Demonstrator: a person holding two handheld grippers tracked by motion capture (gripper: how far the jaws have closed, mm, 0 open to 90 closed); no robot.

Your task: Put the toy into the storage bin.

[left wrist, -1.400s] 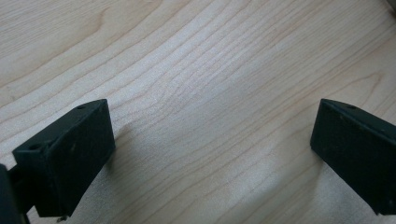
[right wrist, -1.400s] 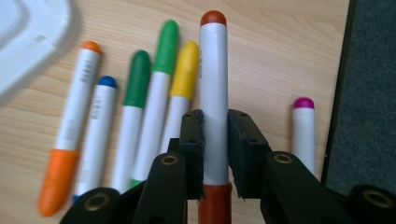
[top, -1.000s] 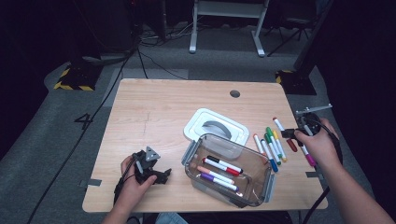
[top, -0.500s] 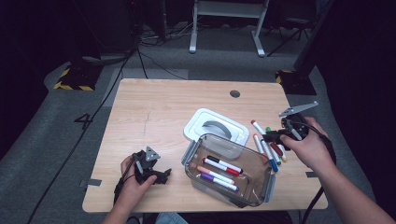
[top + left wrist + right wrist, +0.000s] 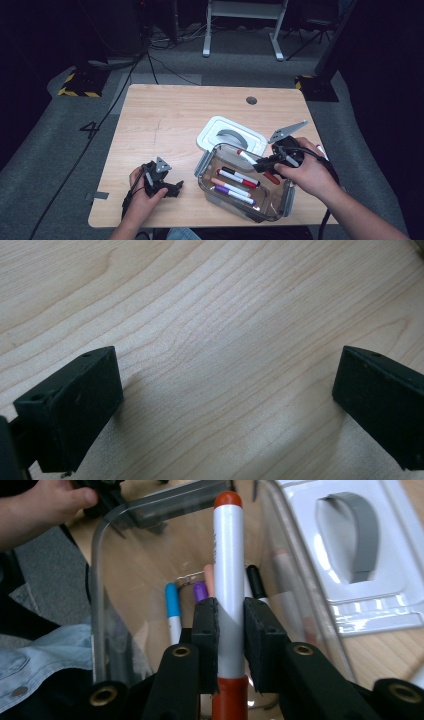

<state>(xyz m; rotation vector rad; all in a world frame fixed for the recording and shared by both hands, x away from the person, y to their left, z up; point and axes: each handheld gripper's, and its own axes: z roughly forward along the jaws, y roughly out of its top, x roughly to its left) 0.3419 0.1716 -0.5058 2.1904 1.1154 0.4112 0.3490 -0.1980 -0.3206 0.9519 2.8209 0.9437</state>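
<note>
Pale wooden tabletop (image 5: 165, 120) amid a dark room, cables across grey floor on the far side. Near right of centre, a clear plastic container (image 5: 283, 210) with several markers (image 5: 239, 178) flat on its bottom: black-and-red, orange, purple, blue-capped. Just beyond it, a white lid (image 5: 212, 137) with a grey handle, flat on the wood. Over the container's right part, right gripper (image 5: 264, 162) clamped on a white-barrelled red-capped marker (image 5: 247, 156), held above the others and pointing far-left across the open box. Seen from the right gripper view, pads (image 5: 206, 625) pressed on both sides of the barrel close to its rear red end, with a long front length sticking out. Left gripper (image 5: 170, 189) low at the near left, well apart from the container, jaws wide apart over bare wood, nothing between. Handling, by judgement: light, stiff, smooth round plastic, so prone to rolling or swivelling between flat pads; not fragile. Best taken across the barrel near mid-length, square to the pads, rather than by a cap. With the present off-centre hold, likely to tip nose-down on release, so better lowered close to the bottom before letting go.
</note>
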